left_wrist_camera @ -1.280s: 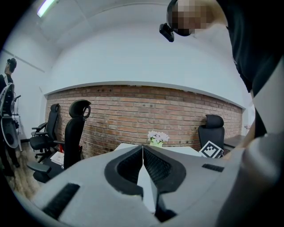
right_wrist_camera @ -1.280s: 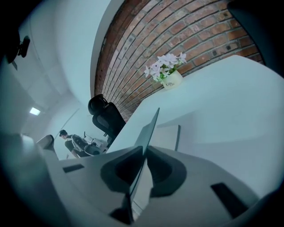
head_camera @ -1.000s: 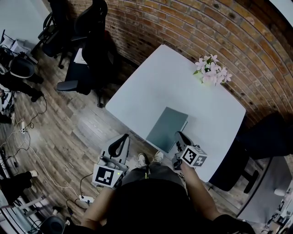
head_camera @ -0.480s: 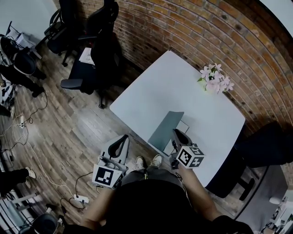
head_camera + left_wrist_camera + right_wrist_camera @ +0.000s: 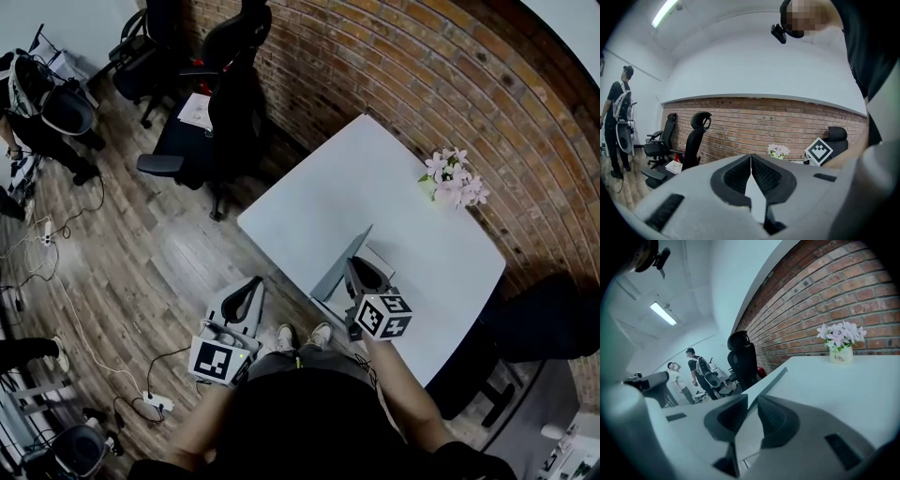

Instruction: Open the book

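Observation:
The book lies near the front edge of the white table [image 5: 375, 178]. Its grey-green cover [image 5: 337, 270] is raised and stands steeply on edge, with the pale pages [image 5: 382, 261] showing beside it. My right gripper [image 5: 354, 268] is at the cover's near end. In the right gripper view the cover [image 5: 772, 379] runs between the jaws of the right gripper [image 5: 753, 401] against the left one. The jaws are opening, with a narrow gap showing. My left gripper [image 5: 249, 289] hangs off the table's front left corner. In the left gripper view the left gripper [image 5: 751, 161] is shut and holds nothing.
A small pot of pink flowers [image 5: 454, 180] stands at the table's far right by the brick wall. Black office chairs [image 5: 230, 89] stand beyond the table's left side. Cables and a power strip [image 5: 155, 405] lie on the wooden floor. People stand across the room [image 5: 696, 371].
The cover has gone from flat on the book to steeply raised. My right gripper rose and rolled with it. The left gripper hardly moved.

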Action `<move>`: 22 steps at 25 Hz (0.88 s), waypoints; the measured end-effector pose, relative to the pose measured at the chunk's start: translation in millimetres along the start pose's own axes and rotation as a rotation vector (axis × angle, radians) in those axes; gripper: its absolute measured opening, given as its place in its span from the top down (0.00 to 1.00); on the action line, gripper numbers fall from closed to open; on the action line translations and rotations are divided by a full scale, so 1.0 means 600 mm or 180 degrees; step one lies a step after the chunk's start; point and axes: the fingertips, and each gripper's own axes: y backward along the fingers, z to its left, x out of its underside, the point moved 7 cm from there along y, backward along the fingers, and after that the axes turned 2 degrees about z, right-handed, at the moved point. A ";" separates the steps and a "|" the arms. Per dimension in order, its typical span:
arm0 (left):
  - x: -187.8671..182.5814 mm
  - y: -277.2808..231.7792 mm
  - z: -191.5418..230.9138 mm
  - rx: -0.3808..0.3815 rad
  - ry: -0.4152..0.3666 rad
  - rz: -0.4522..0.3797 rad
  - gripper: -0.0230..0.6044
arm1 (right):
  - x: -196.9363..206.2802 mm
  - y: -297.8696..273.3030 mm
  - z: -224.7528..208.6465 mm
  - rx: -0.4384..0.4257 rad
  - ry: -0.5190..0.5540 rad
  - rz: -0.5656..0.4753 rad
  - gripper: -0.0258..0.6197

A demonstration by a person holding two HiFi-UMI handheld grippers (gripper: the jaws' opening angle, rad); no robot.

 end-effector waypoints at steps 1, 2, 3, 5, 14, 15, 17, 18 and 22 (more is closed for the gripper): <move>0.000 0.002 0.003 -0.0017 -0.0002 -0.0007 0.92 | -0.003 -0.006 0.004 -0.0018 0.0040 0.0008 0.84; -0.001 0.005 0.006 -0.0036 -0.0002 -0.0014 0.92 | -0.006 -0.012 0.008 -0.0037 0.0082 0.0015 0.84; -0.001 0.008 0.008 -0.0056 0.0000 -0.0019 0.92 | -0.008 -0.018 0.012 -0.0056 0.0122 0.0023 0.84; 0.000 0.016 0.014 -0.0098 0.0010 -0.0023 0.92 | -0.010 -0.030 0.021 -0.0097 0.0185 0.0039 0.84; 0.006 0.030 0.034 -0.0235 0.0056 -0.0024 0.92 | -0.017 -0.082 0.040 -0.0232 0.0403 0.0087 0.84; 0.006 0.031 0.035 -0.0244 0.0059 -0.0025 0.92 | -0.018 -0.088 0.042 -0.0250 0.0430 0.0096 0.84; 0.007 0.034 0.038 -0.0266 0.0066 -0.0016 0.92 | -0.018 -0.100 0.046 -0.0296 0.0448 0.0121 0.85; 0.008 0.035 0.040 -0.0277 0.0067 -0.0010 0.92 | -0.018 -0.107 0.047 -0.0320 0.0445 0.0137 0.85; 0.008 0.035 0.045 -0.0303 0.0062 -0.0009 0.92 | -0.018 -0.129 0.050 -0.0387 0.0489 0.0194 0.84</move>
